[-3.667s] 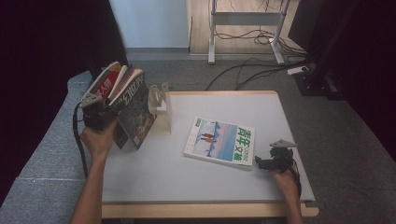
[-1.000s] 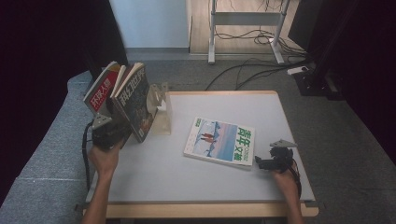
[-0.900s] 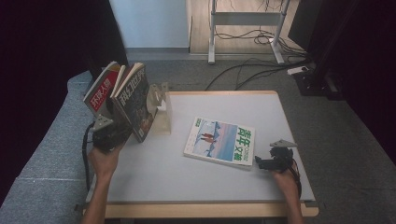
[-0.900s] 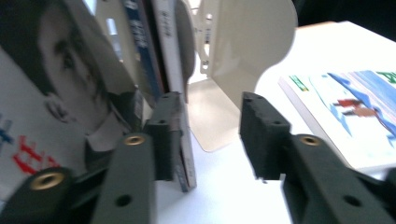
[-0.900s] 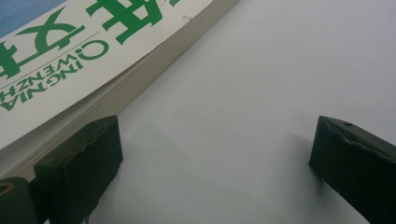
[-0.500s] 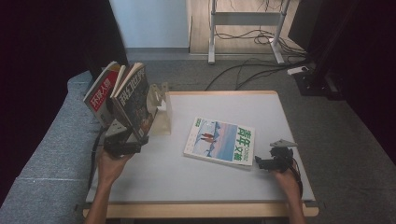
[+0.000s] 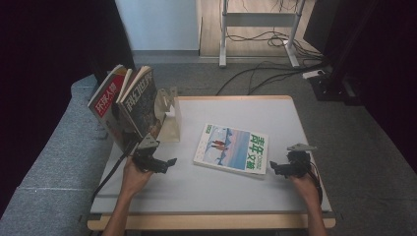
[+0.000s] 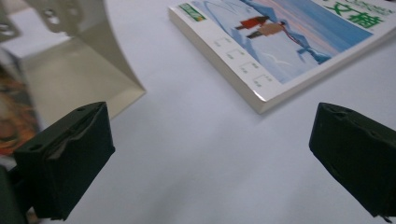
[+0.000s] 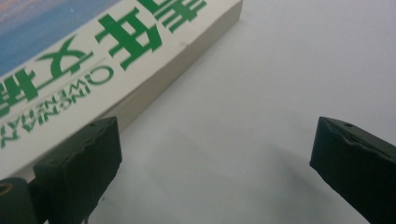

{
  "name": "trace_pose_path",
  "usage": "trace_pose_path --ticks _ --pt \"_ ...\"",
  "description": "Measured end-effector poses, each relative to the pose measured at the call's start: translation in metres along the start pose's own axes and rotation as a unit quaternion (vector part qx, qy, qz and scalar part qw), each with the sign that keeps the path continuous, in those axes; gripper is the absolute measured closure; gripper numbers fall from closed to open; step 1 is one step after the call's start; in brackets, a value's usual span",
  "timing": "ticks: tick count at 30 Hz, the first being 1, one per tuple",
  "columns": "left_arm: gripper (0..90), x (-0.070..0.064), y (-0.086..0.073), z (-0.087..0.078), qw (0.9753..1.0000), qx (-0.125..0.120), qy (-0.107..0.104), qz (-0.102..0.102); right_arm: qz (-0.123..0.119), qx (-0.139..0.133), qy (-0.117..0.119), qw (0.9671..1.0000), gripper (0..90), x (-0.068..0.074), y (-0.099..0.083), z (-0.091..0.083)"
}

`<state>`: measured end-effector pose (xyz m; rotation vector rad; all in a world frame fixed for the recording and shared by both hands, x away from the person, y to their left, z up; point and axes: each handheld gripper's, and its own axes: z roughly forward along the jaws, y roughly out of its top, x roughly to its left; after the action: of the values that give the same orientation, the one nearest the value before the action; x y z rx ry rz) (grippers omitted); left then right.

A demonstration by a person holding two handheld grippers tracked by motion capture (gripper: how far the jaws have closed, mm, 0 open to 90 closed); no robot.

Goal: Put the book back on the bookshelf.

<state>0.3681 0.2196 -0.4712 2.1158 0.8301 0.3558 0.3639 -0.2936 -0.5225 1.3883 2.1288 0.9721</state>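
Observation:
A blue-and-white book [image 7: 232,149] with green lettering lies flat mid-table. Two books, one red [image 7: 109,96] and one dark [image 7: 142,101], lean at the table's left against a cream metal bookend [image 7: 169,115]. My left gripper [image 7: 164,163] rests on the table just in front of the leaning books, open and holding nothing. In the left gripper view its jaws [image 8: 210,158] stand wide apart, with the bookend [image 8: 84,70] ahead left and the flat book [image 8: 280,42] ahead right. My right gripper [image 7: 275,169] sits open by the flat book's near right corner [image 9: 93,60], not touching it.
The white table [image 7: 275,113] has a wooden front edge. A grey couch [image 7: 54,162] runs along its left side. Cables and a desk frame [image 7: 255,19] lie on the floor beyond the far edge.
My left gripper has come away from the leaning books, moving nearer and to the right, down onto the table. The books stay propped on the bookend. The right gripper has not moved.

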Motion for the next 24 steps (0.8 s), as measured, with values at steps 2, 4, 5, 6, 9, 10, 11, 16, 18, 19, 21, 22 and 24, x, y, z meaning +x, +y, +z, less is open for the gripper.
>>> trace_pose_path --ticks 2,4,5,6,9,10,11,16,18,19,21,22,24 --pt "0.0 -0.003 0.0 0.011 0.9997 0.01 -0.023 0.002 -0.004 -0.004 0.003 1.0 0.2 0.0 0.006 0.002" --pt "0.0 -0.006 0.001 0.017 0.9995 0.019 -0.024 0.006 -0.006 -0.009 0.006 0.9999 0.0 0.0 0.011 0.004" --pt "0.0 -0.006 0.001 0.017 0.9995 0.019 -0.024 0.006 -0.006 -0.009 0.006 0.9999 0.0 0.0 0.011 0.004" --pt "0.0 -0.007 0.001 0.022 0.9993 0.016 -0.033 0.002 -0.01 -0.012 0.01 0.9998 0.0 0.001 0.016 0.008" --pt "0.0 -0.007 0.001 0.029 0.999 0.016 -0.041 -0.006 -0.016 -0.016 0.014 0.9996 0.0 0.004 0.022 0.012" --pt "0.0 -0.007 0.001 0.029 0.999 0.016 -0.041 -0.006 -0.018 -0.019 0.016 0.9995 0.0 0.005 0.024 0.014" --pt "0.0 -0.008 0.001 0.032 0.9988 0.021 -0.043 -0.006 -0.018 -0.019 0.016 0.9995 0.0 0.005 0.024 0.014" --pt "0.0 -0.017 0.011 0.042 0.9983 0.039 -0.04 0.019 -0.033 -0.02 0.025 0.999 0.0 0.011 0.038 0.025" --pt "0.0 -0.02 0.017 0.046 0.9981 0.04 -0.043 0.021 -0.038 -0.019 0.027 0.9987 0.0 0.013 0.042 0.029" --pt "0.0 -0.021 0.023 0.05 0.9977 0.044 -0.042 0.029 -0.041 -0.019 0.03 0.9986 0.0 0.014 0.045 0.032" --pt "0.0 -0.021 0.028 0.055 0.9974 0.047 -0.047 0.028 -0.044 -0.016 0.033 0.9983 0.0 0.015 0.048 0.037" --pt "0.0 -0.022 0.03 0.059 0.9972 0.05 -0.046 0.031 -0.048 -0.015 0.034 0.9981 0.0 0.015 0.05 0.039" --pt "0.0 -0.023 0.032 0.064 0.9971 0.048 -0.052 0.029 -0.051 -0.013 0.037 0.9979 0.0 0.015 0.052 0.044"
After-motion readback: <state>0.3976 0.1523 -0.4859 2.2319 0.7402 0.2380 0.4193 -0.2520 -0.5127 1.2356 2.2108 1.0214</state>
